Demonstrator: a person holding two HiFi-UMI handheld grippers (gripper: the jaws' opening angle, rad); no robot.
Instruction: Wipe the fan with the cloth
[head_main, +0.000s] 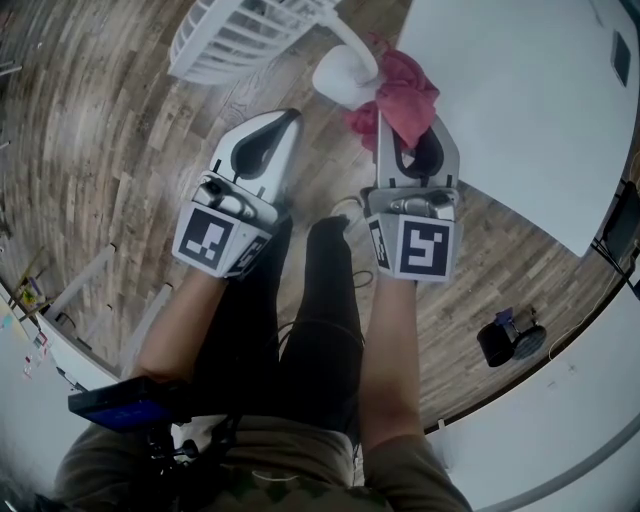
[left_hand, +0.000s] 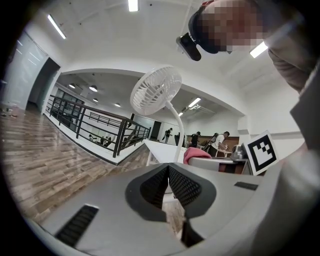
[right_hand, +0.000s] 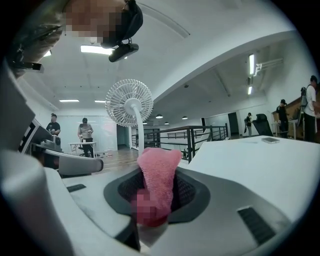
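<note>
The white pedestal fan (head_main: 240, 35) stands upright on the wooden plank floor (head_main: 90, 150), its long axis running straight up the slim stem from a rounded base to a round grilled head. In both gripper views the grille faces back toward the tools. It sits far ahead of the person, a little left of the corner of a large white surface (head_main: 520, 100) that fills the right side. The right tool (head_main: 408, 128) is pinching a pink terry cloth (head_main: 405, 95) between its jaws. The cloth bunches out past the fingertips and hangs just beside the fan's base, though whether it touches the base I cannot tell. The left tool (head_main: 290, 115) has its jaws pressed together with nothing between them, and it lies left of the base and clear of it. Both tools are held close to level and side by side, pointing away from the person toward the fan. Their marker cubes are nearest the body and bare forearms (head_main: 395, 370) stretch out behind them. The surface's corner crowds the right tool's far side. A small black object (head_main: 510, 338) lies on the floor near right. A black railing (left_hand: 85, 125) runs across the far left, and people (right_hand: 85, 131) stand in the distance.
</note>
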